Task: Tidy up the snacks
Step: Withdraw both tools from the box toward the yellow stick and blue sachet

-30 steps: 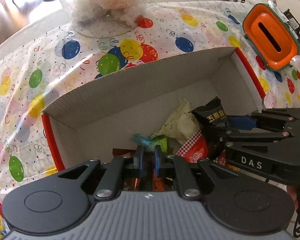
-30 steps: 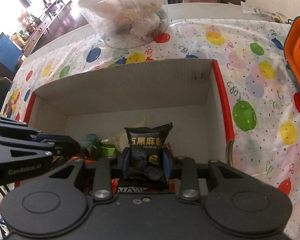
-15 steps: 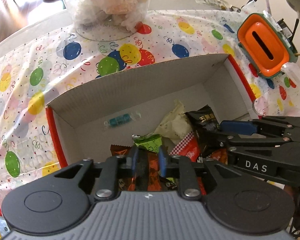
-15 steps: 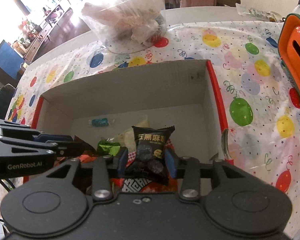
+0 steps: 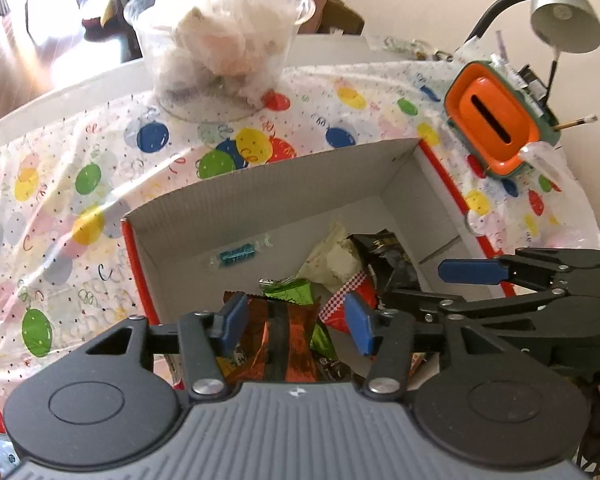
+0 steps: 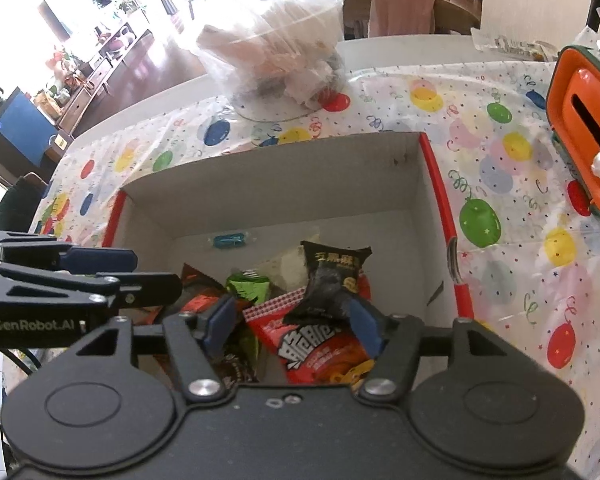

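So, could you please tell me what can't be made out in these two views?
- Left wrist view: the near part of the cardboard box and the snacks there, hidden behind the left hand-held gripper.
- Right wrist view: the red snack packet, its lower end covered by the right hand-held gripper.
- Both views: contents of the clear plastic tub, blurred by crinkled wrapping.

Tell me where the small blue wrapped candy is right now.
The blue candy lies alone on the floor of the cardboard box, near its far wall on the left, apart from the snack pile; the left wrist view shows it too.
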`<state>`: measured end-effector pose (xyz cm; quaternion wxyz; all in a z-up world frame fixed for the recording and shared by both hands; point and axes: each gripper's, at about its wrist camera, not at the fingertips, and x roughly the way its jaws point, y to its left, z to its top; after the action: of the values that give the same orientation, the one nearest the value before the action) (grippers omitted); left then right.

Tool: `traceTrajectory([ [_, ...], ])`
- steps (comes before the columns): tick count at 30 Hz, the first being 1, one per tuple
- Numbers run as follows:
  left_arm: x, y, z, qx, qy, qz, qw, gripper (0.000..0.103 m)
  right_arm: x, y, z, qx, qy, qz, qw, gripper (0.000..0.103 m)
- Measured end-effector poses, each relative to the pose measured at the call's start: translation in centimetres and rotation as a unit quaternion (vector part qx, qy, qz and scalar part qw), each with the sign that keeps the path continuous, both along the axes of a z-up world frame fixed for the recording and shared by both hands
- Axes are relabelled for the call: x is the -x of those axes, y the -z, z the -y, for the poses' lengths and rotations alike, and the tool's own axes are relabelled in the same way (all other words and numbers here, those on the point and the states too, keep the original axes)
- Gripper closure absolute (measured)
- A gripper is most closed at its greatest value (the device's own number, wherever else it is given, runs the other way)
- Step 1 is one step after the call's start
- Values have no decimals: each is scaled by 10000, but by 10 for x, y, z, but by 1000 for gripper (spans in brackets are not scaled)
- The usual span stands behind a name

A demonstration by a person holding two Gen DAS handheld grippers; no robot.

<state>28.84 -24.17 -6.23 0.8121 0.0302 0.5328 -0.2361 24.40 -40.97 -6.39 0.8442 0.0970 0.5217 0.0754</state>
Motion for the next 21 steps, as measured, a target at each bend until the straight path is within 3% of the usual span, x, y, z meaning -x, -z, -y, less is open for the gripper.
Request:
traceTrajectory([
  [6, 16, -15, -15, 135, -6, 325, 9994, 36, 15, -14, -6, -33, 55, 155, 9999, 28],
  [15, 41, -35, -47, 325, -55, 760, 9966, 29, 38, -37, -25, -118, 53, 399, 9991, 16],
  [19, 56, -43, -64, 370, -137, 1032, 9939, 29, 49, -45, -34, -169, 92, 564, 9982, 6],
  [21, 64, -46, -74, 366, -162, 1194, 9920, 22, 54, -48, -39, -225, 86, 627, 9977, 5],
])
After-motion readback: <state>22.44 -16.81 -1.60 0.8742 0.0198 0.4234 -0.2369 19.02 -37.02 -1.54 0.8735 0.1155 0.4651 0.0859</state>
